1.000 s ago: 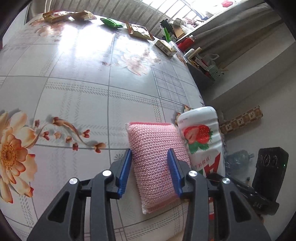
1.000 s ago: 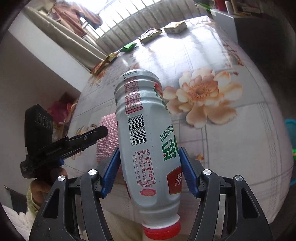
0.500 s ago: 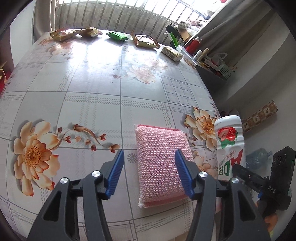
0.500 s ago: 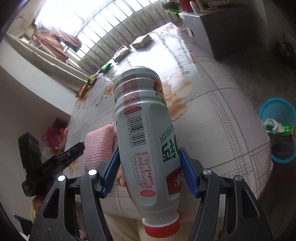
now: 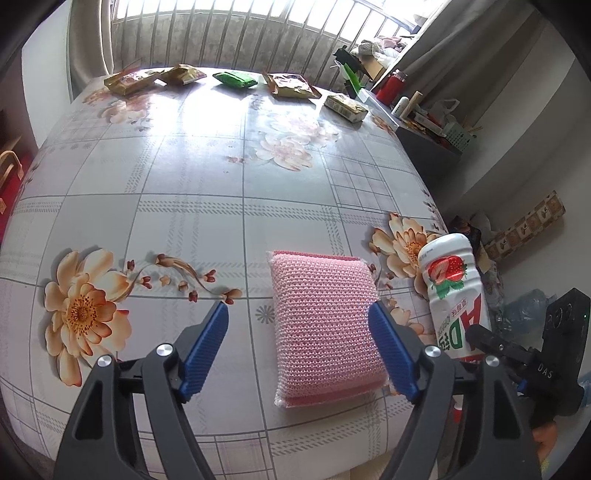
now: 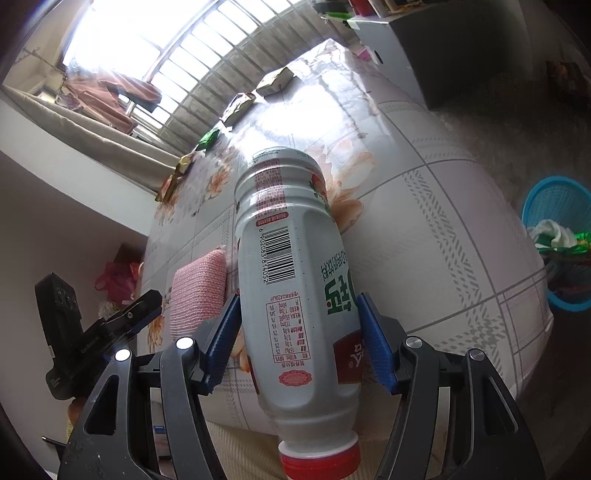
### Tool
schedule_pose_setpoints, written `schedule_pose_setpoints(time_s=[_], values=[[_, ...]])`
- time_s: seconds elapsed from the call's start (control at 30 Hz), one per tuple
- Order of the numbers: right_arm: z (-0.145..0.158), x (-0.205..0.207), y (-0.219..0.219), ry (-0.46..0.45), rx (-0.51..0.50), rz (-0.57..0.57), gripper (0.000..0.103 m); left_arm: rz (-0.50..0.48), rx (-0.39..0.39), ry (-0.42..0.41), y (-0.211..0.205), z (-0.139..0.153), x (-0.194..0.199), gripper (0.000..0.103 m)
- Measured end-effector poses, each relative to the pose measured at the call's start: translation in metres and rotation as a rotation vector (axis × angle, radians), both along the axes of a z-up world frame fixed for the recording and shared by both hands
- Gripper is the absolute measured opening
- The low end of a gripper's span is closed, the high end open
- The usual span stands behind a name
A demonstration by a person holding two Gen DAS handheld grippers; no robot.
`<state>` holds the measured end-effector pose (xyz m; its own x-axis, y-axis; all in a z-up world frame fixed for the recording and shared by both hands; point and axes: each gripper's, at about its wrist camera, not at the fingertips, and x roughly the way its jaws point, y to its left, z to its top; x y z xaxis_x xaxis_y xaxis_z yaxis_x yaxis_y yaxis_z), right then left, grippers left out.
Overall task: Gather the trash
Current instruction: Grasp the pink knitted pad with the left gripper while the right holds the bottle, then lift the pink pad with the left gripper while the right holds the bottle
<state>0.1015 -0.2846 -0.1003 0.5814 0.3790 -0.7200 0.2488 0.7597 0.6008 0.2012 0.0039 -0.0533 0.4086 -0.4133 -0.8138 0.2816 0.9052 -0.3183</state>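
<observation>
The bottle (image 5: 456,295) reads "AD"; the right gripper's body (image 5: 546,369) reads "DAS".

Floral tablecloth (image 5: 192,192) covers the table. Pink sponge (image 5: 325,325) lies flat near its near edge. Barred window (image 5: 236,33) behind the far edge. Grey cabinet (image 6: 436,48) stands right of the table, cluttered on top.

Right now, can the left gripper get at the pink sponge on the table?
Probably yes. The left gripper has just been opening its jaws, and the pink sponge lies flat on the table partly between them, with nothing on top. Neither pad presses on it.
</observation>
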Motion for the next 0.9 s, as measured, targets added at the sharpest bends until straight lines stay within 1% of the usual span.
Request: schedule_pose_setpoints(time_s=[0.47, 0.9], values=[[-0.003, -0.005, -0.012, 0.005, 0.068, -0.01, 0.059, -0.016, 0.024, -0.003, -0.011, 0.003, -0.001, 0.083], [-0.005, -0.012, -0.016, 0.014, 0.109, -0.028, 0.059, -0.034, 0.041, 0.001, -0.015, 0.002, -0.006, 0.084]])
